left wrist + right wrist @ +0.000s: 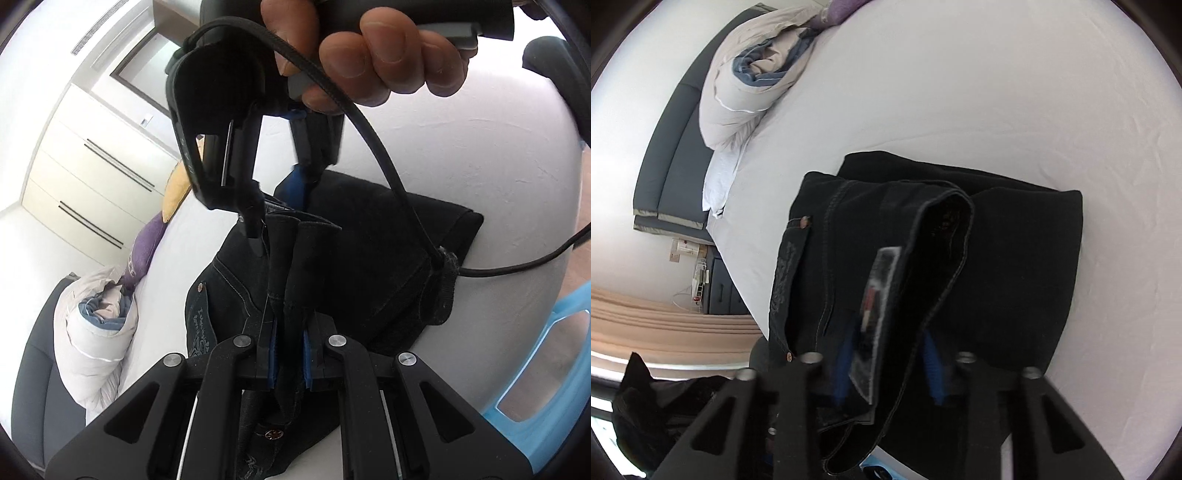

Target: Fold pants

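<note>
Your left gripper (289, 356) is clamped on a bunched fold of the black pants (369, 258), which lie partly folded on the white bed (461, 147). Your right gripper (886, 373) straddles the waistband with its label, but blur hides whether the pads press it, so I cannot tell its grip

Hardly any legible text. Black pants (369, 258): embroidered lettering down the back pocket (201, 325), lower centre-left of the left wrist view, too stylised to read; same embroidery (781, 273) centre-left in the right wrist view, also unreadable. Sewn-in waistband label (875, 314), lower centre of the right wrist view: printed, with some red, blurred, no words readable. Small wall plate (146, 120), upper left of the left wrist view: too small to read.
</note>
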Demonstrator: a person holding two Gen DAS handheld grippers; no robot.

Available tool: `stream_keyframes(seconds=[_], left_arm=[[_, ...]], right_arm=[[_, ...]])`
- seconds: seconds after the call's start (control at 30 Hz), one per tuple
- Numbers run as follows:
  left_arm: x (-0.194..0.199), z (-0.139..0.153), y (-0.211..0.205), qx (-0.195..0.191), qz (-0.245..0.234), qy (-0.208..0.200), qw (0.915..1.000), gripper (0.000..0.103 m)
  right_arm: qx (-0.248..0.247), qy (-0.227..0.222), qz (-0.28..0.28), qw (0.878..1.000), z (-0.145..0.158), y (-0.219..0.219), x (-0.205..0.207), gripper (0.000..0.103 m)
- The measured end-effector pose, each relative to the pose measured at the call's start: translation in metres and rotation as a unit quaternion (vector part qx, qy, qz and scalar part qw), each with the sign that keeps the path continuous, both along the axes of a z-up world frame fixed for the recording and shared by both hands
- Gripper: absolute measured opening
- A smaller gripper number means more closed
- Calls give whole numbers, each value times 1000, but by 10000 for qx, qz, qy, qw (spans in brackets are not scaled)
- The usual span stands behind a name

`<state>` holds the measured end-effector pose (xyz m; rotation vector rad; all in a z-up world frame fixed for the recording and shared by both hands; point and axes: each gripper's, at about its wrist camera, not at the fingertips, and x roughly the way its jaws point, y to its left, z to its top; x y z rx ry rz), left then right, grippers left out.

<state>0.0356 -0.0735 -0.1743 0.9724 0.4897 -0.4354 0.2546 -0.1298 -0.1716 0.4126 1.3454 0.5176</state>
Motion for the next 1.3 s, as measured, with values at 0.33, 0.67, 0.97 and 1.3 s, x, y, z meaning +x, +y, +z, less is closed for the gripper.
stream_keyframes(seconds=[0.33, 0.67, 0.97, 1.3], left_arm=[[-21, 13, -6, 25, -458, -134, 9989, 9], [-18, -9, -4, 120, -830, 222, 9962, 9], [-6, -28, 8, 159, -880, 546, 9945, 9], [15, 17, 46, -628, -511, 968, 9920, 78]], right_arm=[[415, -551, -616, 9957, 9, -42, -24, 16], [727, -433, -1142, 9898, -14, -70, -44, 15], [857, -224, -1388, 9864, -44, -72, -47, 16], [1127, -145, -1372, 9840, -51, -83, -50, 26]])
